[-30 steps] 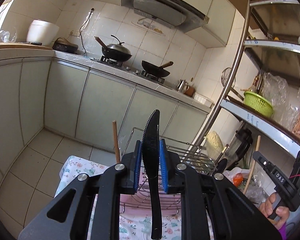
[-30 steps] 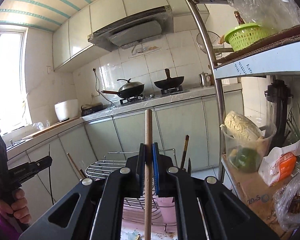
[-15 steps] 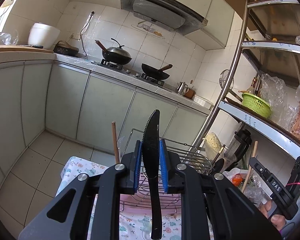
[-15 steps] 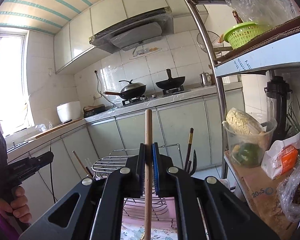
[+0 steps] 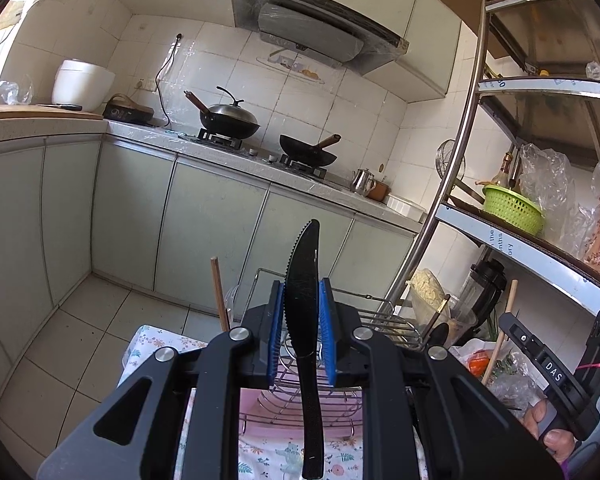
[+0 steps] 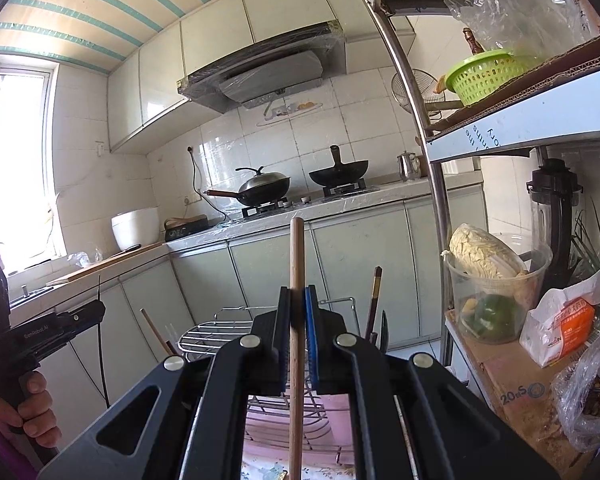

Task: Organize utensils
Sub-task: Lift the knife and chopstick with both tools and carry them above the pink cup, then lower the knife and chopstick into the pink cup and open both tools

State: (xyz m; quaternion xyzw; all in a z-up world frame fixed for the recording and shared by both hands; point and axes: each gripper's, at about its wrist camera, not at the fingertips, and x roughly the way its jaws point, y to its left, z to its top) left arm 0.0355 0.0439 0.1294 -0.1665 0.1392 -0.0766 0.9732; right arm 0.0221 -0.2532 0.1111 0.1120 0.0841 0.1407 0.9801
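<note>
Black knife (image 5: 302, 300) stands clamped in left tool (image 5: 302, 332); right tool (image 6: 298, 332) clamps wooden stick (image 6: 297, 280).

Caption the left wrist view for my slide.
Left gripper clamps a black serrated knife upright above the wire dish rack.

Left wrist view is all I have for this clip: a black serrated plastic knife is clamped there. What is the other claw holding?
Observer: The right claw is shut on a straight light wooden stick, held upright.
Operator: Anything beside the wire rack that I can't see?
Observer: A clear plastic tub holding a pale cabbage sits on the lower shelf.
Operator: Below that tub?
Observer: A brown cardboard box supports it.
</note>
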